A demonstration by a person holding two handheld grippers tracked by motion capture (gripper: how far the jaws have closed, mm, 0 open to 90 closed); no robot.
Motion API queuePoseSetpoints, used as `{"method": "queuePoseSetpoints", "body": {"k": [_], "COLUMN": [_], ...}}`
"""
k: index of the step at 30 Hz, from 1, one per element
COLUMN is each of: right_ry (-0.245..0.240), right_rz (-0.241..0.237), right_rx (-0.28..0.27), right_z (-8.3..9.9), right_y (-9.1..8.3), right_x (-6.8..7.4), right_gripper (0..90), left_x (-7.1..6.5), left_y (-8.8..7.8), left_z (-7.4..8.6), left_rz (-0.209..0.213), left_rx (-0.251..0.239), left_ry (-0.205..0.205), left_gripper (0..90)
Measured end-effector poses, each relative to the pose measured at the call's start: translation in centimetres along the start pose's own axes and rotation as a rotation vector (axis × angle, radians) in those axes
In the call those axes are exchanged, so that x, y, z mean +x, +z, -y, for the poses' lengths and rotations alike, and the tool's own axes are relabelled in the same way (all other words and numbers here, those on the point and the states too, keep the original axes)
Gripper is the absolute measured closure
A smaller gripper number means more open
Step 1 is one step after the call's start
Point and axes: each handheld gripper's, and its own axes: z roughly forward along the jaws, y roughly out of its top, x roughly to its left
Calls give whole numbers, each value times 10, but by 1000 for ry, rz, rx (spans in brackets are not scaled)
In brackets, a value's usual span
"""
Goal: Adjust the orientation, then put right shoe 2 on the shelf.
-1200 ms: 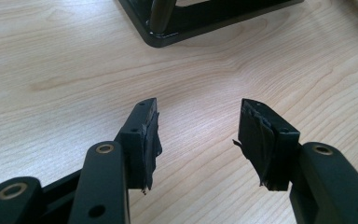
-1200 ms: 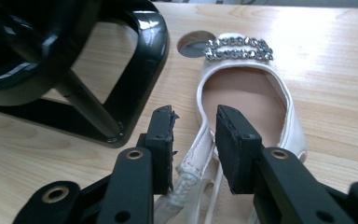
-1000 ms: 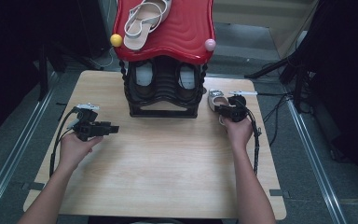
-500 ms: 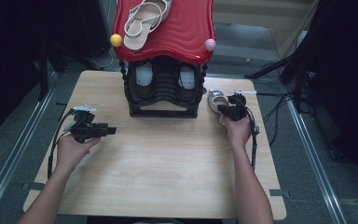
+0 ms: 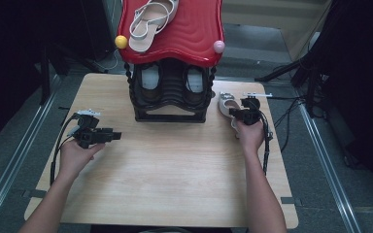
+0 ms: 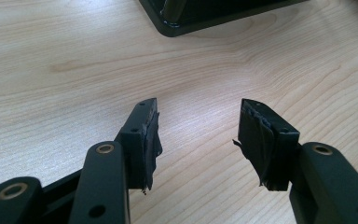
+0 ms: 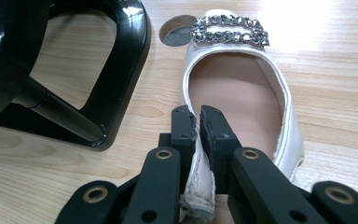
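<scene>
High view looks down on the table (image 5: 175,184); both gripper views skim it closely.

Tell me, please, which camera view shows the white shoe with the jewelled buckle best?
The right gripper view: the white shoe is close, its buckle sharp and its edge pinched between the right gripper fingers. The high view shows it small beside the black rack.

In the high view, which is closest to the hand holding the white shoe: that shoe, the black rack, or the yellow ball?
1. White shoe: clamped in the right gripper.
2. Black shoe rack: just left of it.
3. Yellow ball: far left corner of the red top.
</scene>
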Motion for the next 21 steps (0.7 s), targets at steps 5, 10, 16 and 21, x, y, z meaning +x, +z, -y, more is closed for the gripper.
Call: {"method": "queuePoseSetpoints", "body": {"k": [5,10,16,21], "right_ry": [-10,-30,16,16], "right_rz": [3,6,-36,-51], "right_rx": [-19,-30,-24,-23], "right_z": [-2,-4,-7,-11], "right_y": [-5,-10,-16,-19], "right_x": [1,3,-1,-2], "right_gripper": [860,860,866,873], "left_x": [0,1,1,2], "left_y": [0,0,0,0], "left_z": [0,0,0,0], "left_rz": [0,-3,3,14], "left_rx": [2,-3,-5,-2], "left_ry": [2,-5,-6,-11], "left_gripper": [483,483,482,482]}}
